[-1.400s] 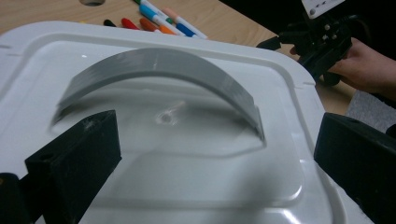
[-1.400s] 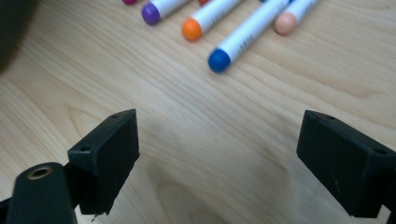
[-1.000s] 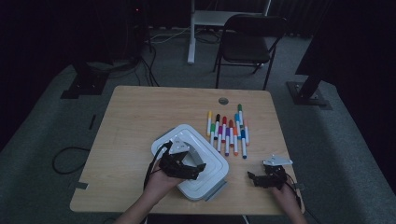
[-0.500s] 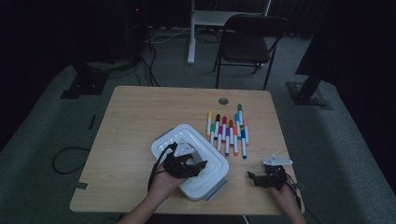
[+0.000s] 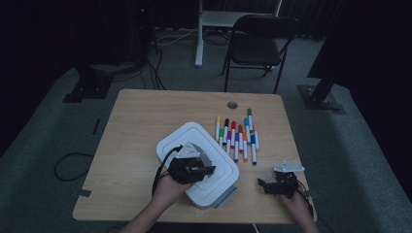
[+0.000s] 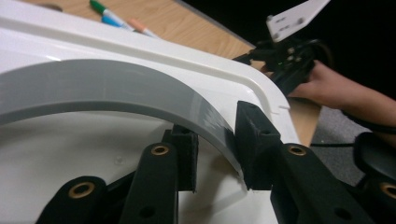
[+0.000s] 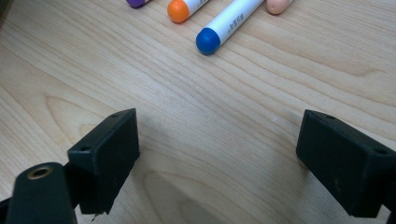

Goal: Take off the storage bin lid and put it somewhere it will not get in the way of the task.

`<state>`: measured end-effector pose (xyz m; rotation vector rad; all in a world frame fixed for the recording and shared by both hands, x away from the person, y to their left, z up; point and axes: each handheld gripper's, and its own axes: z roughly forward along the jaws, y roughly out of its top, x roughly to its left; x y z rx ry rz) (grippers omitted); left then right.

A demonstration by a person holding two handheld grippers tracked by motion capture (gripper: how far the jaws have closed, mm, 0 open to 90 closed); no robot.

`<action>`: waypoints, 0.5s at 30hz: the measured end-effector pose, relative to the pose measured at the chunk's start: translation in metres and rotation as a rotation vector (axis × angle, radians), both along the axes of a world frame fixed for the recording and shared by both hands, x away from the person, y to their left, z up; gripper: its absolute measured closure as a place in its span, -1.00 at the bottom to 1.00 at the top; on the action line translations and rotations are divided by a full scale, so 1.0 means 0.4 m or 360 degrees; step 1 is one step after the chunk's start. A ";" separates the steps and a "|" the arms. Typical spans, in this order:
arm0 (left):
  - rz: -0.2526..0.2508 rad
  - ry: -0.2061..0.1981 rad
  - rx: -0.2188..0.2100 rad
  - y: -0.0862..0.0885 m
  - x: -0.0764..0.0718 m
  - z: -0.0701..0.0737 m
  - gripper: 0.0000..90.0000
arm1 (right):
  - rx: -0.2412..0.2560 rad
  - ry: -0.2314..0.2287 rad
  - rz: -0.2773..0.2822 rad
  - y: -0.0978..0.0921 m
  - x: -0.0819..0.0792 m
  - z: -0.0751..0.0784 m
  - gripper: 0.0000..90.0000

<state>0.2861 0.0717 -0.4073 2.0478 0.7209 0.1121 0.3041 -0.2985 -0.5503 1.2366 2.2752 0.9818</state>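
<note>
High view looks forward and down over the whole counter from above its near edge; left gripper view sits close over the white lid, right gripper view low over bare wood, both sharing the markers with the high view.

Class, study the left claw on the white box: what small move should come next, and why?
Probably lift the grey handle. The left claw already pinches it, on the white box lid, and the markers lie beside the box. The right claw waits open over the table.
</note>
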 end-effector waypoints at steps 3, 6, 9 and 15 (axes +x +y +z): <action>-0.0033 -0.0026 -0.0013 0.010 -0.013 0.025 0.64 | 0.0001 0.0000 0.0000 0.000 0.000 0.000 -0.71; -0.0049 -0.0042 -0.0039 0.025 -0.023 0.048 0.64 | 0.0001 0.0002 -0.0001 0.000 0.000 0.000 -0.71; -0.0044 -0.0080 -0.0040 0.044 -0.034 0.073 0.64 | 0.0001 -0.0001 -0.0001 0.000 0.000 0.000 -0.71; -0.0044 -0.0077 -0.0026 0.085 -0.037 0.090 0.64 | 0.0001 -0.0001 0.0000 0.000 0.000 0.000 -0.71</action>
